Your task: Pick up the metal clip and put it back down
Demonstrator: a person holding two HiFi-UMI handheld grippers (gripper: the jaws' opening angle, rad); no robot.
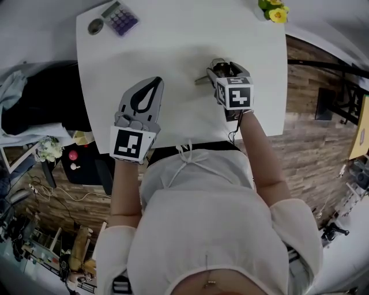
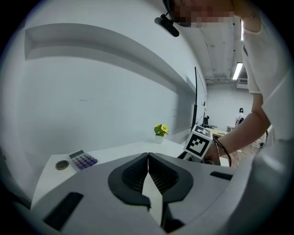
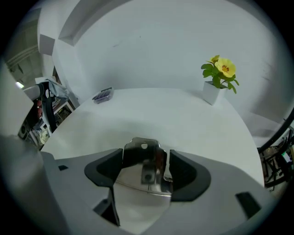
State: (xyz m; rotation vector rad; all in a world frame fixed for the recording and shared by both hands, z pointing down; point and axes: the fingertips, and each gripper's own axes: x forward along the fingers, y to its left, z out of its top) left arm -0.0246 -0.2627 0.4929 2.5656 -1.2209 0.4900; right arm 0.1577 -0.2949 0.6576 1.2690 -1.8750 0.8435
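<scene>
1. Nearest the camera, the head view shows the person's white top, with a bare forearm running out to each gripper over the near half of the white table (image 1: pixel 173 46).

2. Left gripper (image 1: pixel 154 83): it sits over the near left part of the table, jaws pointing away from the person. In the left gripper view the left gripper (image 2: pixel 148 158) has its ribbed pads meeting at the tips. Nothing is between them, and only a narrow wedge of table shows behind the contact line. It is well apart from the task's thing.

3. Right gripper (image 1: pixel 223 66): it is further out on the table, right of centre. In the right gripper view the right gripper (image 3: pixel 146 153) has its jaws set wide, with the metal clip (image 3: pixel 142 174) between them. The clip fills the gap from pad to pad, so each dark pad lies against one side of it. The handle plate with its small hole stands up between the pad tips. The polished body lies lower, toward the jaw roots.

4. In the head view part of the metal clip (image 1: pixel 202 79) projects to the left of the right jaws, just above the table surface. Whether it rests on the table or is clear of it cannot be determined.

5. Far edge of the table: a calculator (image 1: pixel 120 17) with purple keys and a round disc (image 1: pixel 95 26) sit at the far left corner. A potted yellow flower (image 1: pixel 274 10) sits at the far right corner. All are well apart from both grippers.
</scene>
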